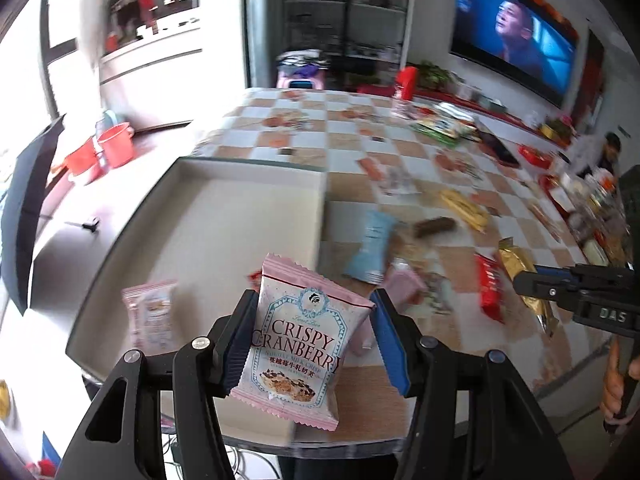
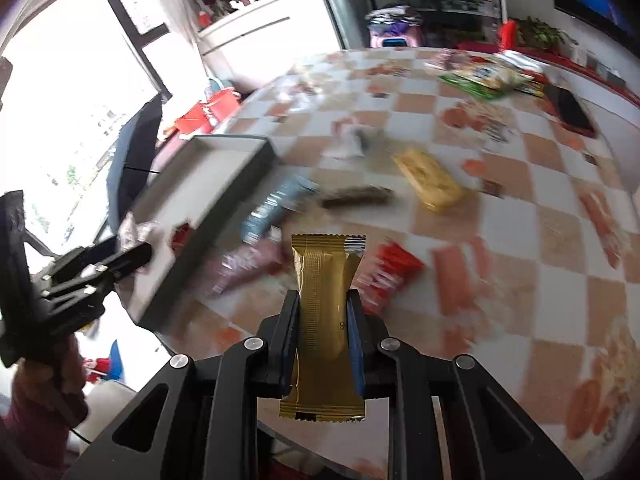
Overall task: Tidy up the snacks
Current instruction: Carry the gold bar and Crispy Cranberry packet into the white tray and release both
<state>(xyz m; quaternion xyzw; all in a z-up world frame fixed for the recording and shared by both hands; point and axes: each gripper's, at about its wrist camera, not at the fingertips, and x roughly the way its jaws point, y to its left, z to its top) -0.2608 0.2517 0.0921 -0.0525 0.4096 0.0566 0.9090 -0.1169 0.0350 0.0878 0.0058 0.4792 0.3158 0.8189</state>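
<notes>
My left gripper [image 1: 314, 312] is shut on a pink "Crispy Cranberry" packet [image 1: 298, 344], held above the near end of a shallow white box [image 1: 224, 216]. Another pink packet [image 1: 150, 314] lies inside the box at its left. My right gripper [image 2: 322, 304] is shut on a gold snack bar [image 2: 324, 320], held over the table just right of the box [image 2: 208, 184]. The right gripper also shows in the left wrist view [image 1: 532, 284], and the left gripper shows in the right wrist view [image 2: 120, 260]. Loose snacks lie right of the box: a light blue pack [image 1: 370, 248], a brown bar [image 1: 434, 226], a red pack [image 1: 488, 292].
The checkered table [image 1: 348, 128] also carries a yellow pack [image 2: 432, 178], green and white bags [image 2: 480, 76], a red bottle [image 1: 404, 86] and a dark phone [image 2: 570, 110]. A TV [image 1: 516, 32] hangs at the back right. Red buckets [image 1: 116, 144] stand left of the table.
</notes>
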